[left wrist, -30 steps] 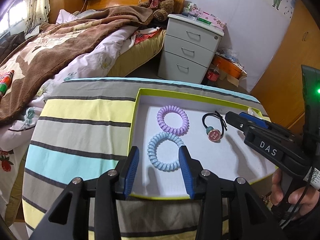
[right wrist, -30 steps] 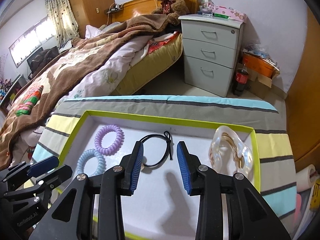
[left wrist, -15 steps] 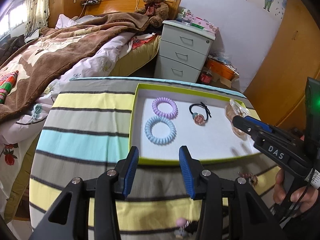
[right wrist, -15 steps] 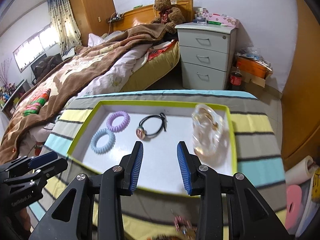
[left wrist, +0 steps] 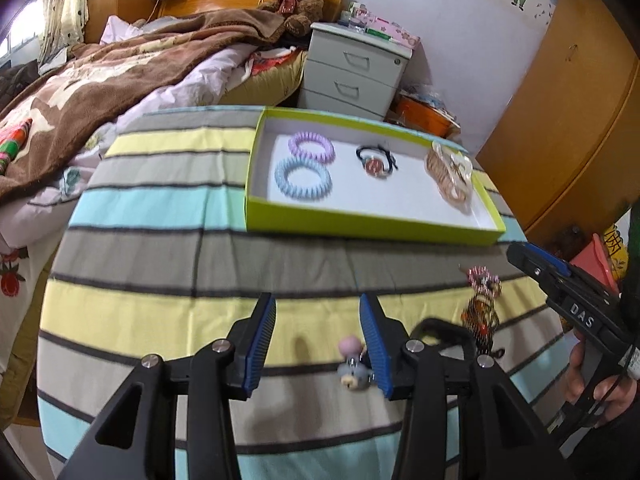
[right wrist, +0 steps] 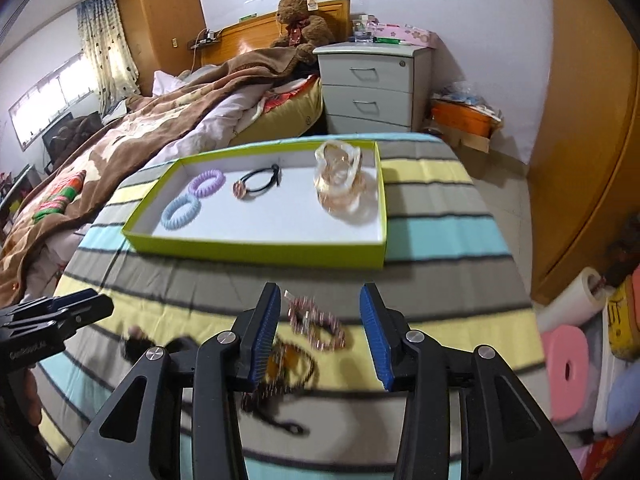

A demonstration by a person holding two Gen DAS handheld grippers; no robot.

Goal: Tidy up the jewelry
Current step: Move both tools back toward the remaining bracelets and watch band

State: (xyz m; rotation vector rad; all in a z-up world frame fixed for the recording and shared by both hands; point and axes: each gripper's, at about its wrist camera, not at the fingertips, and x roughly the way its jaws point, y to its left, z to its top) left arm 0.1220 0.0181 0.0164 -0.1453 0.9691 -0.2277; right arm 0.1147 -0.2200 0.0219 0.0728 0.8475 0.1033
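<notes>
Both grippers, left (left wrist: 318, 334) & right (right wrist: 318, 332), fingers apart, nr tray (right wrist: 256, 249) front edge.

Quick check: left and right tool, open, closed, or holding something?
Left tool: open, holding nothing.
Right tool: open, holding nothing.

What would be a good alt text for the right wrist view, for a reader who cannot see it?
The open right gripper hovers over a pink beaded bracelet lying on a striped tablecloth. Beyond it, a green tray holds a purple coil hair tie, a blue coil hair tie, a black hair tie and a clear bag. A bed and a nightstand stand behind.
</notes>
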